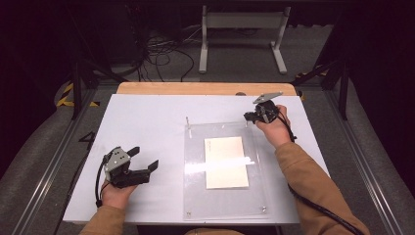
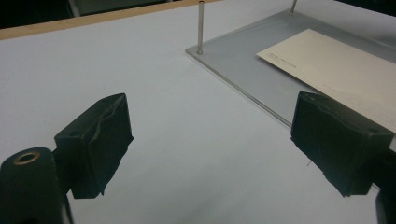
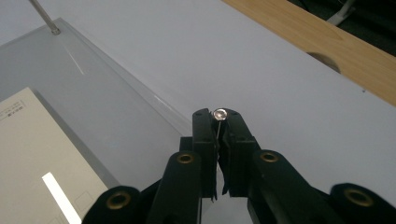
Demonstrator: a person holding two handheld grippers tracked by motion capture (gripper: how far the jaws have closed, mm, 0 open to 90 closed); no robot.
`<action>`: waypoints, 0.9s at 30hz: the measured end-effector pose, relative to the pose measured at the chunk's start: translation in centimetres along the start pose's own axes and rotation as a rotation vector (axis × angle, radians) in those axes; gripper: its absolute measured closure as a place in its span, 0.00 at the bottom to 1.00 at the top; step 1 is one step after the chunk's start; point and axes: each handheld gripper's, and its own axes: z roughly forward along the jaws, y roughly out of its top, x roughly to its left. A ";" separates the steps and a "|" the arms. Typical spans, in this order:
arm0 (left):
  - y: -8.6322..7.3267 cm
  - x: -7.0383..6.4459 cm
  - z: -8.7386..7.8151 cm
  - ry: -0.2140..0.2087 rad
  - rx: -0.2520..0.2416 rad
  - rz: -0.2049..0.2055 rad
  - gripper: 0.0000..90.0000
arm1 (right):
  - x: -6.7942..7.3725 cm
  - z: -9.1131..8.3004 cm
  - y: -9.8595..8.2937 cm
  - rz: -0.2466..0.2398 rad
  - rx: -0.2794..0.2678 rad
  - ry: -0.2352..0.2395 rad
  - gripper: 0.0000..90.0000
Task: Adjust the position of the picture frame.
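The right gripper (image 3: pixel 218 122) was clenched on a thin metal pin (image 3: pixel 219 114), held upright at the far right corner of the clear acrylic plate (image 1: pixel 195 196). The left gripper (image 1: pixel 145 159) hung released, jaws spread wide, above the desk (image 1: pixel 147 117) near its near left corner. A cream card (image 1: pixel 226 162) lay flat mid-plate, and another pin (image 1: pixel 187 123) stood at the plate's far left corner.

high: overhead, forward-down | gripper views: low, close | shared: clear plate (image 1: pixel 222 196)

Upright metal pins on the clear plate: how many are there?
2. One pin stands at the clear plate's far left corner; the other pin is at its far right corner, clamped in the right tongs. Others may be hidden.
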 end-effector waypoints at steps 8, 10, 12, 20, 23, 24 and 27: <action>0.3 -0.3 0.8 -0.022 0.003 0.007 0.14 | 0.1 -0.2 -1.4 0.039 -0.001 0.011 0.94; 0.4 -0.2 1.0 -0.025 0.005 0.014 0.14 | 0.5 0.2 -1.5 0.041 -0.005 0.025 0.94; 0.4 -0.3 1.0 -0.027 0.007 0.013 0.14 | 0.7 0.3 -1.4 0.038 -0.005 0.028 0.94; 0.4 -0.1 0.7 -0.023 -0.004 0.001 0.14 | 1.2 0.1 -1.6 0.059 0.006 0.015 0.94; 0.5 -0.1 0.7 -0.024 -0.008 0.002 0.14 | 1.1 -0.1 -1.7 0.070 0.010 0.013 0.94; 0.5 -0.2 0.7 -0.024 -0.008 0.003 0.14 | 1.0 -0.1 -1.8 0.076 0.010 0.010 0.94; 0.5 -0.2 0.8 -0.022 -0.004 0.010 0.14 | 0.9 -0.2 -1.9 0.082 0.012 0.005 0.94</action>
